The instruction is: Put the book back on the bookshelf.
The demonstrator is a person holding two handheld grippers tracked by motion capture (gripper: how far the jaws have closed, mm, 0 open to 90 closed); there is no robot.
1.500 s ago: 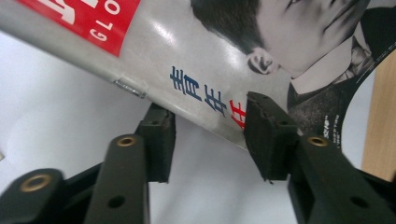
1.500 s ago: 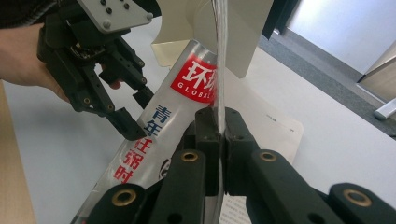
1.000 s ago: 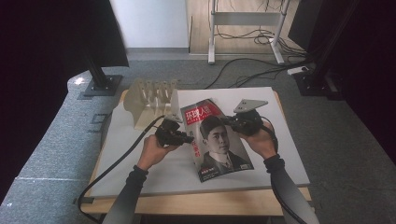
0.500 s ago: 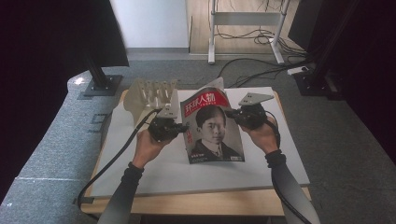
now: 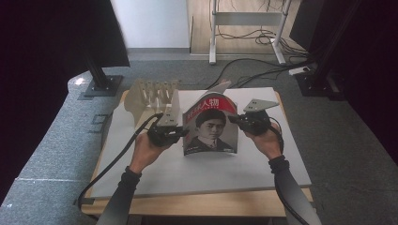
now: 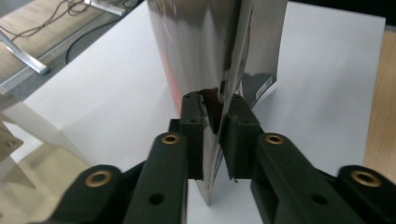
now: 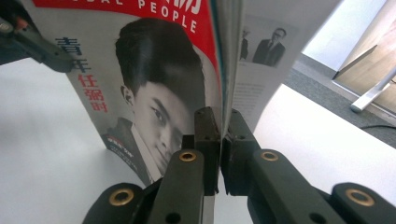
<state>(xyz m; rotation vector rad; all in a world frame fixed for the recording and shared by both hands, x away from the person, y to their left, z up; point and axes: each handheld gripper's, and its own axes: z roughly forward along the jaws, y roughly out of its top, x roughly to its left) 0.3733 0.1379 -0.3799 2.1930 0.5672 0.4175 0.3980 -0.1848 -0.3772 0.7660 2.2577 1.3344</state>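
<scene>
The magazine point(image 5: 210, 126) is held upright above the white table point(image 5: 197, 173), pinched at its left edge by the left gripper point(image 5: 180, 132), whose jaws have just been easing apart, and clamped at the spine by the right gripper point(image 5: 234, 123). A slackened left pinch could let the glossy pages slip and flop open toward the wooden rack point(image 5: 152, 96).

White table point(image 5: 197, 168), wooden rack point(image 5: 152, 96)
</scene>
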